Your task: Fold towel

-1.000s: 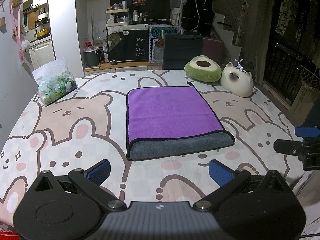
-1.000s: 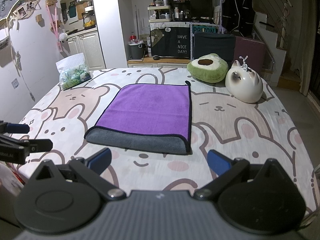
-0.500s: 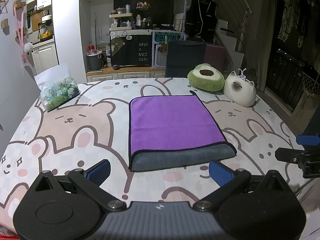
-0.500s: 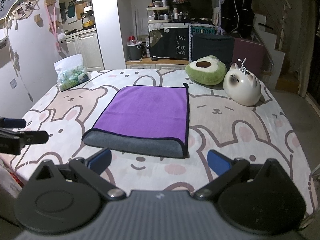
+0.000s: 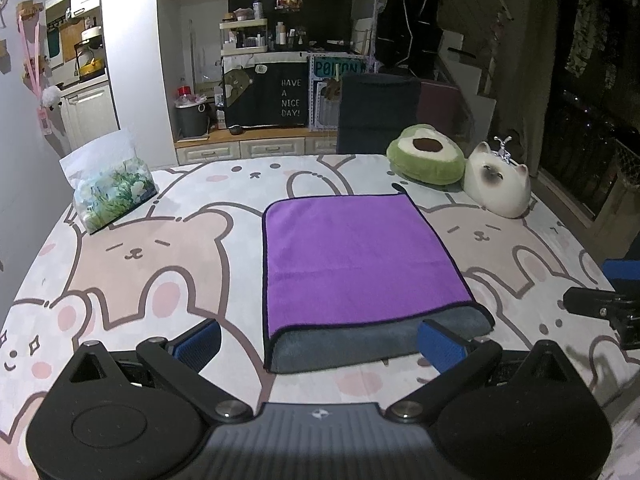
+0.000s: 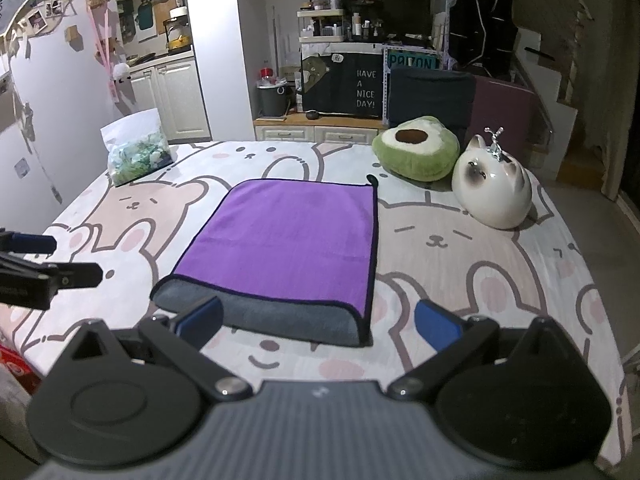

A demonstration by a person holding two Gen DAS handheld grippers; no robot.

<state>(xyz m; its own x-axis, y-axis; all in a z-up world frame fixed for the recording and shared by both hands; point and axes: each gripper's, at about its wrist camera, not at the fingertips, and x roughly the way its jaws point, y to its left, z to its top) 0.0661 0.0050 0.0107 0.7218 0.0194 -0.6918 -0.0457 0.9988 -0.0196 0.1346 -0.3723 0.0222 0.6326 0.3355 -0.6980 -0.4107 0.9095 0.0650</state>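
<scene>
A purple towel (image 5: pixel 360 260) with a grey underside lies folded flat in the middle of the table, its rounded grey fold edge (image 5: pixel 376 344) nearest me. It also shows in the right wrist view (image 6: pixel 288 248). My left gripper (image 5: pixel 320 346) is open and empty, just short of the fold edge. My right gripper (image 6: pixel 320 322) is open and empty, also just short of the fold edge. Each gripper shows at the side of the other's view: the right one (image 5: pixel 608 306) and the left one (image 6: pixel 44 272).
The table wears a cartoon-animal cloth (image 5: pixel 152 264). A tissue pack (image 5: pixel 110 188) stands at the far left. An avocado plush (image 5: pixel 428 158) and a white cat figure (image 5: pixel 498 186) sit at the far right. A dark chair back (image 5: pixel 376 116) stands behind the table.
Both grippers have pulled back and lifted a little from the towel, so it sits lower and farther in both views. The towel has not moved. Both stay open.
</scene>
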